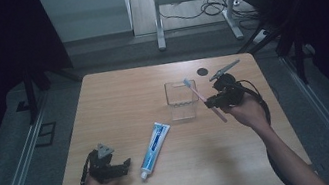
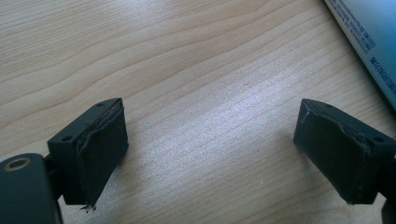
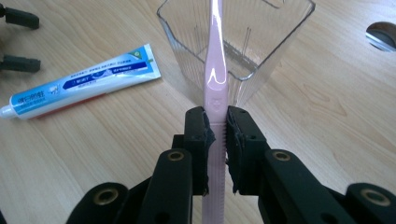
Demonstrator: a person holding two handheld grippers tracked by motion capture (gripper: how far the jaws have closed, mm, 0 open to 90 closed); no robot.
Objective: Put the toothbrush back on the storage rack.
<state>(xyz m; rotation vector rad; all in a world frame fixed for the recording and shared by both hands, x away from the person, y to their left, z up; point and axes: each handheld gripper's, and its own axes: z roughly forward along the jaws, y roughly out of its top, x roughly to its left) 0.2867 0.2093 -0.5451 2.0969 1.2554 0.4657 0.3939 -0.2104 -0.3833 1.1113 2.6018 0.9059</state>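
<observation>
Your right gripper [image 3: 215, 126] pinches the pink toothbrush [image 3: 215, 70] above the clear cup [image 3: 280, 42], centre frame; lowering it in remains, and your left gripper [image 2: 210, 154] rests spread.

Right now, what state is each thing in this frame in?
Pink toothbrush: clamped in the right gripper, head over the cup.
Clear cup: upright on the table, nothing inside.
Toothpaste tube: lying flat, cap on.
Left gripper: fingers open, low over bare wood, holding nothing.
</observation>
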